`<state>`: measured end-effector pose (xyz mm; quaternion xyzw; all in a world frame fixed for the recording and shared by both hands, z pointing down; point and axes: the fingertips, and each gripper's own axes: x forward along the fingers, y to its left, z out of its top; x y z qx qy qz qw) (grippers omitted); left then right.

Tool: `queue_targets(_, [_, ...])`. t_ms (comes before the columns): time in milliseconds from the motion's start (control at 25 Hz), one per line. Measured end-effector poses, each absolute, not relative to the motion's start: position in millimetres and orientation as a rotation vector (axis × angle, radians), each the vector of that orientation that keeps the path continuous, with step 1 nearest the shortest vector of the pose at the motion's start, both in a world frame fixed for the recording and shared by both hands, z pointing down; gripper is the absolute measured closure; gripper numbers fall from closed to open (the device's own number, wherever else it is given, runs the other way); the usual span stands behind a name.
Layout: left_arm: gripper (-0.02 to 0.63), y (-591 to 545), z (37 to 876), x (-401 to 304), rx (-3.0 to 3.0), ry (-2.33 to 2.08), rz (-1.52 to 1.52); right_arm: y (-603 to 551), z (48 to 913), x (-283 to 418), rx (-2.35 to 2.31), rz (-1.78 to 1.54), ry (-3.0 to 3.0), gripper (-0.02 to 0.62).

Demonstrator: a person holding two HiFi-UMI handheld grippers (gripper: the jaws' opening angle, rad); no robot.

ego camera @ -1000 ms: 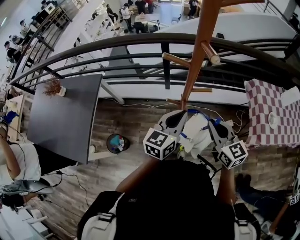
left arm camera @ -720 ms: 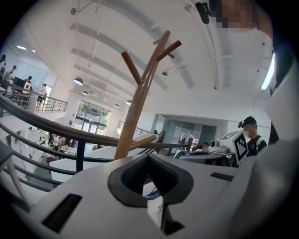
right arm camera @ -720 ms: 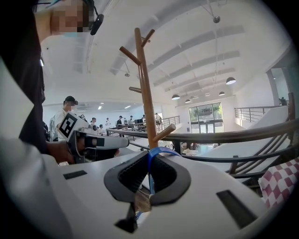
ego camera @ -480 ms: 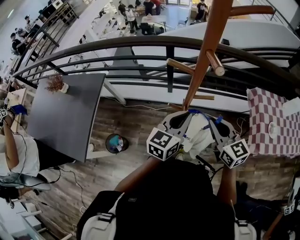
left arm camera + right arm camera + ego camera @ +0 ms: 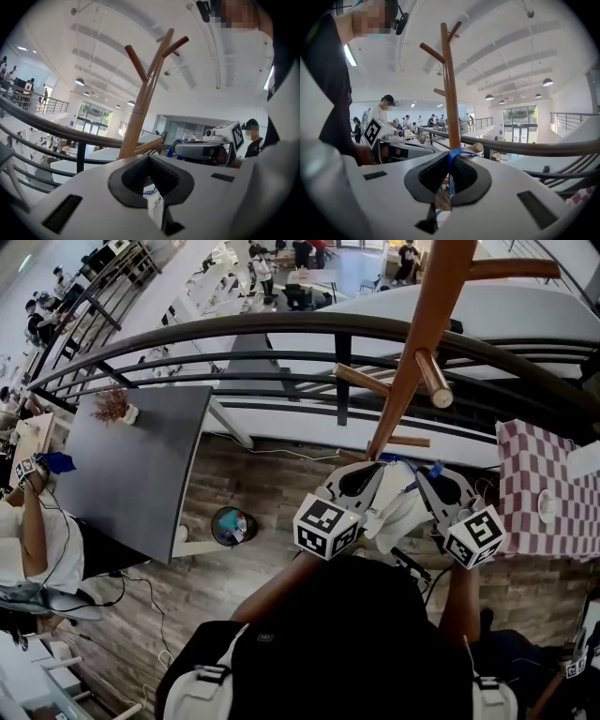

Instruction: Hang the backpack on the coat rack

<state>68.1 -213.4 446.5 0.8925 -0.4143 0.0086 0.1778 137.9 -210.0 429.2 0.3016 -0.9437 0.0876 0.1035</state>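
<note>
Jaws of the right gripper [image 5: 450, 163] are clenched on a flat blue webbing strap [image 5: 456, 152], which loops over their ribbed black pads [image 5: 433, 174]. Left gripper [image 5: 149, 160] jaws are pressed tip to tip over white backpack [image 5: 398, 514] fabric. Soft and crumpled, the backpack hangs between both grippers, near the lower part of the rack [image 5: 415, 343], a round varnished wooden pole with stubby tapered pegs [image 5: 433, 379] angling up. Behind it curves a dark metal railing [image 5: 234, 329]; below lies plank flooring [image 5: 253, 474]
</note>
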Motion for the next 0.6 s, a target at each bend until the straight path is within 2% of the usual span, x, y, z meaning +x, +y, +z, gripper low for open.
queue_targets(600, [0.6,-224.1,452.2,68.6,2.498,-1.174,0.04,-232.8,406.9,128.8,0.749,0.194,-2.819,0.575])
